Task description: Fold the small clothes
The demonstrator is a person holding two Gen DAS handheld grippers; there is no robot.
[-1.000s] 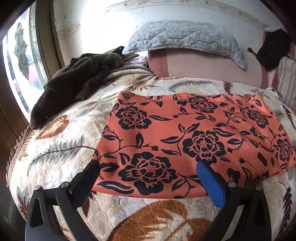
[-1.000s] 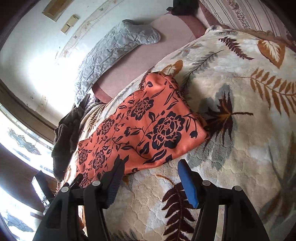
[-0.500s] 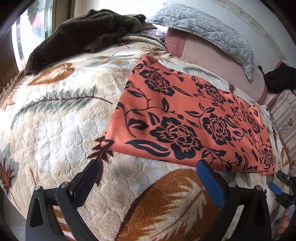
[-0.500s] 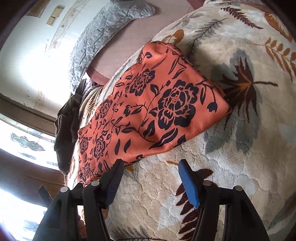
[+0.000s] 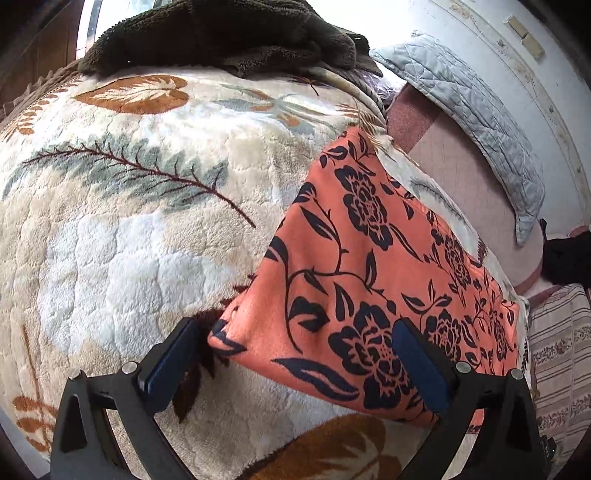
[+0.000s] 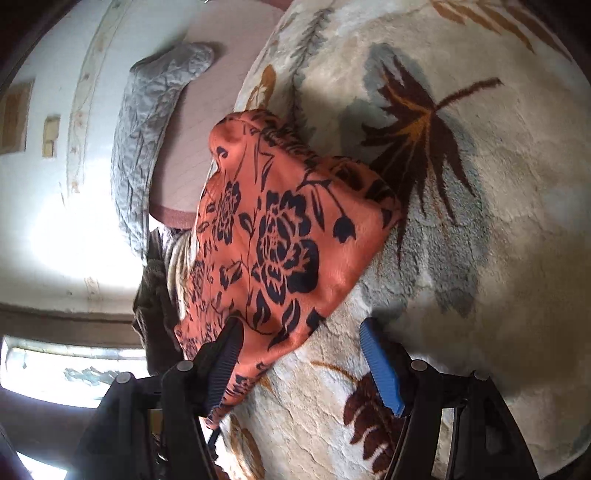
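Observation:
An orange garment with black flowers point(image 5: 369, 266) lies flat, folded into a long strip, on a plush leaf-patterned blanket point(image 5: 129, 229). My left gripper point(image 5: 295, 354) is open and low over the garment's near left corner, with that corner between its fingers. In the right wrist view the same garment point(image 6: 280, 236) lies on the blanket point(image 6: 498, 221). My right gripper point(image 6: 299, 354) is open and straddles the garment's near right corner and edge. Neither gripper holds cloth.
A dark brown fleece point(image 5: 221, 33) is heaped at the blanket's far left. A grey quilted pillow point(image 5: 472, 110) leans on the wall over a pink mattress point(image 5: 461, 177). A striped cushion point(image 5: 561, 350) and a black item point(image 5: 569, 258) lie at right.
Both grippers have swung outward and dropped low, each closing in on its own end of the garment. The near corners now sit between the open fingers. The garment has not moved.

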